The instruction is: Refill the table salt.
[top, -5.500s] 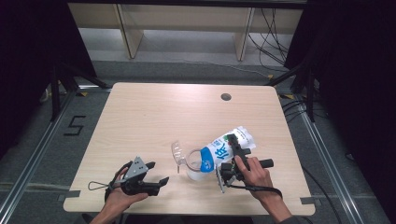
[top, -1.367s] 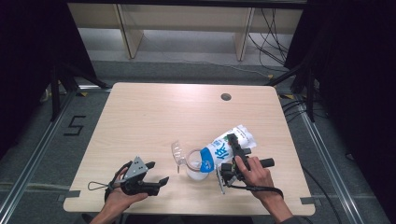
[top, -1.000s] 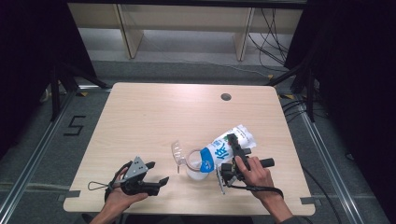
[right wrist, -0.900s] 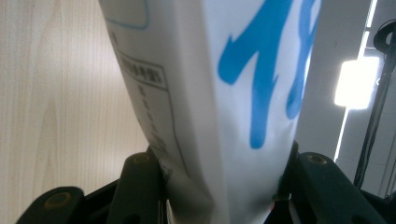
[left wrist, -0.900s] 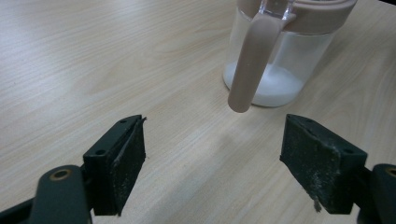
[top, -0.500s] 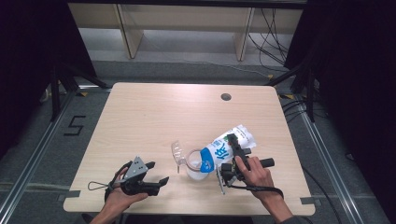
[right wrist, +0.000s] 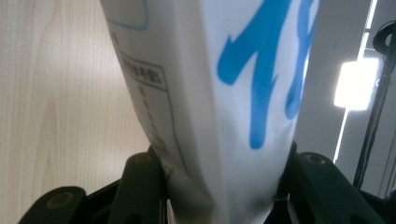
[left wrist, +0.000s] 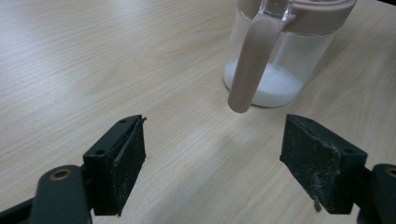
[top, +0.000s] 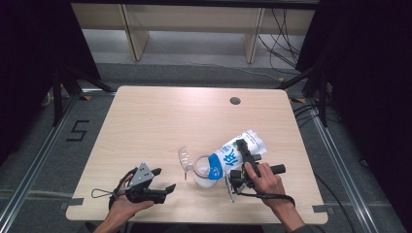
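The bag is white with bold blue lettering and a blue band. The jar is clear with a dusty-pink rim and handle, white powder inside. The table is pale wood-grain; both grippers' jaws are black.

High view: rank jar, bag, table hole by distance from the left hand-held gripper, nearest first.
From the left hand-held gripper:
1. Jar, just to its right, some white powder inside.
2. Bag, tilted over the jar, clamped in the right hand-held gripper.
3. Table hole, far edge.
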Available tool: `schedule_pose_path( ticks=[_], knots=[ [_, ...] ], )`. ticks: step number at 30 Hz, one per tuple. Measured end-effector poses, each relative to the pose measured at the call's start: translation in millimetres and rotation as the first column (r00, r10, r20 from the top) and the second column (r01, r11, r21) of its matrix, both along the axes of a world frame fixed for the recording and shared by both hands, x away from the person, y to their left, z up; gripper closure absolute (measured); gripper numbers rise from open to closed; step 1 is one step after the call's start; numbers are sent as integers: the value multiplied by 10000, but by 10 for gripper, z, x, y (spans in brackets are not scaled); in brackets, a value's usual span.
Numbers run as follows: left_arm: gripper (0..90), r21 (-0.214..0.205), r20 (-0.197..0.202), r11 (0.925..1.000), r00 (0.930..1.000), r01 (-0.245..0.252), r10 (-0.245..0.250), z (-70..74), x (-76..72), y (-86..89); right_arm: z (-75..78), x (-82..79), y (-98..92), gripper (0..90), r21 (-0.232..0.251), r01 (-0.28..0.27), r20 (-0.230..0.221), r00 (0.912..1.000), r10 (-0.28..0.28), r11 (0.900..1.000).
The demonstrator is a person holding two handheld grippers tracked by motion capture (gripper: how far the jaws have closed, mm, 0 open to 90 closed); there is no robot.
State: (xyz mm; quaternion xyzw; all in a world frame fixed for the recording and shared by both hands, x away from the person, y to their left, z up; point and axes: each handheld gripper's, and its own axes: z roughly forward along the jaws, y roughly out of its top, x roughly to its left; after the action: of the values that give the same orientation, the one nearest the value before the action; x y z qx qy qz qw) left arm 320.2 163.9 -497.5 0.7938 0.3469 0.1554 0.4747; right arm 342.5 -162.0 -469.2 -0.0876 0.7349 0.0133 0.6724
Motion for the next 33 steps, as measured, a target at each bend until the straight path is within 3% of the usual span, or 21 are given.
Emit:
schedule_pose_path(
  ticks=[16,18,22,23,33],
  knots=[
    [216,-20,-7,10000,10000,8,-8,-1,0,-2,1,-2,0,606,-28,-8,4,10000,8,10000],
    [216,-4,-6,10000,10000,7,-7,0,1,0,25,4,8,606,-340,-101,13,9999,101,9994],
    [216,-14,-5,10000,10000,6,-6,0,-1,-1,21,2,6,607,-286,-92,11,10000,93,9995],
    [216,1,-3,10000,10000,11,-11,0,0,0,-8,-10,-4,607,78,54,20,10000,-54,10000],
    [216,18,26,10000,10000,-15,15,2,0,0,1,-6,-1,608,-11,3,-1,10000,-3,10000]
  ],
)
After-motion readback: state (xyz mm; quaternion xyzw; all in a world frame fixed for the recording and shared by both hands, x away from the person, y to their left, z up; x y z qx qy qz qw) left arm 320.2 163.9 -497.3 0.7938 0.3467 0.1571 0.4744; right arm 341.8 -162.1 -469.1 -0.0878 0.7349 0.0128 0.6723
